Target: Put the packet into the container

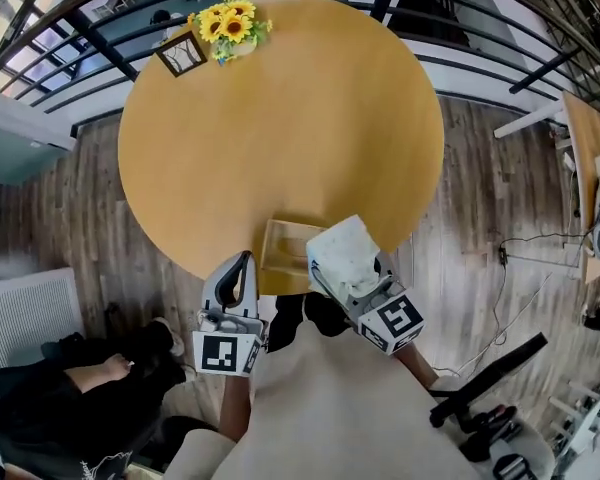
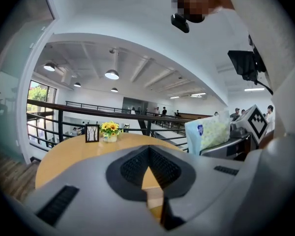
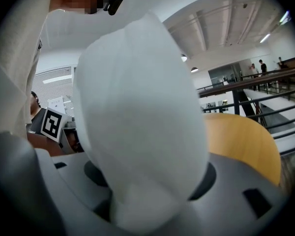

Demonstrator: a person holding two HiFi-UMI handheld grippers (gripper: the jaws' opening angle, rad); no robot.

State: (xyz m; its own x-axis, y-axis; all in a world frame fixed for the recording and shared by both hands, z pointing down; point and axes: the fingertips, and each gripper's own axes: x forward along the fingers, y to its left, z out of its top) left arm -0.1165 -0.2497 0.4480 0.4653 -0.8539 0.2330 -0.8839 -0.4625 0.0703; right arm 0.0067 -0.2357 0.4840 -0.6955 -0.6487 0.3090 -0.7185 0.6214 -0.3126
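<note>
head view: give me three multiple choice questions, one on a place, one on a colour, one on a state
1. Where is the wooden container?
A at the round table's near edge
B at its far edge
C at its centre

2. What colour are the sunflowers?
A red
B yellow
C white

3. What state is the right gripper in?
A open, empty
B shut, empty
C shut on the tissue packet

Answers: A, it sits at the edge nearest the person; B, the petals are yellow; C, the packet stands up between its jaws.
</note>
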